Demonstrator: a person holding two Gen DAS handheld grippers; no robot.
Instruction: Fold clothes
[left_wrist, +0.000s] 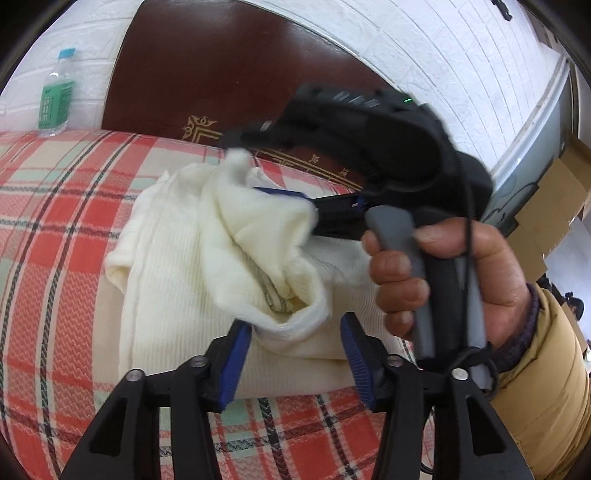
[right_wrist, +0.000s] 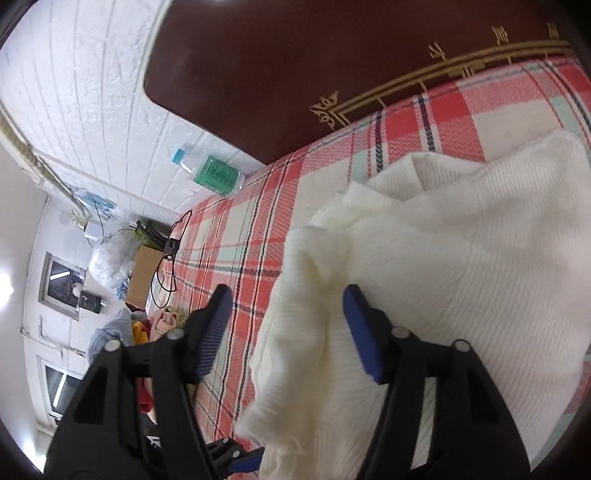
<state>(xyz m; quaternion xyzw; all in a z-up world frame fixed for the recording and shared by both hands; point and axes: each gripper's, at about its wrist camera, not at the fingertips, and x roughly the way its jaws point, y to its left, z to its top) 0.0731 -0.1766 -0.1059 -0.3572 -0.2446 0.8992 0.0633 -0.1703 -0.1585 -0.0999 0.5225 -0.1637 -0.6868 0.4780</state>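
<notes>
Cream sweater (left_wrist: 177, 280) bunched on the plaid bed (left_wrist: 48, 236)
Left claw (left_wrist: 295, 358) gapes empty, a sweater fold between its pads; right claw (right_wrist: 286, 332) spread wide too, cloth draped between its fingers, nothing pinched

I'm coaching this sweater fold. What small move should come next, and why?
Probably close the left gripper on the raised fold of the cream sweater: its jaws stand open around that bunched edge, and the right gripper, also open, has cloth draped between its fingers.
</notes>
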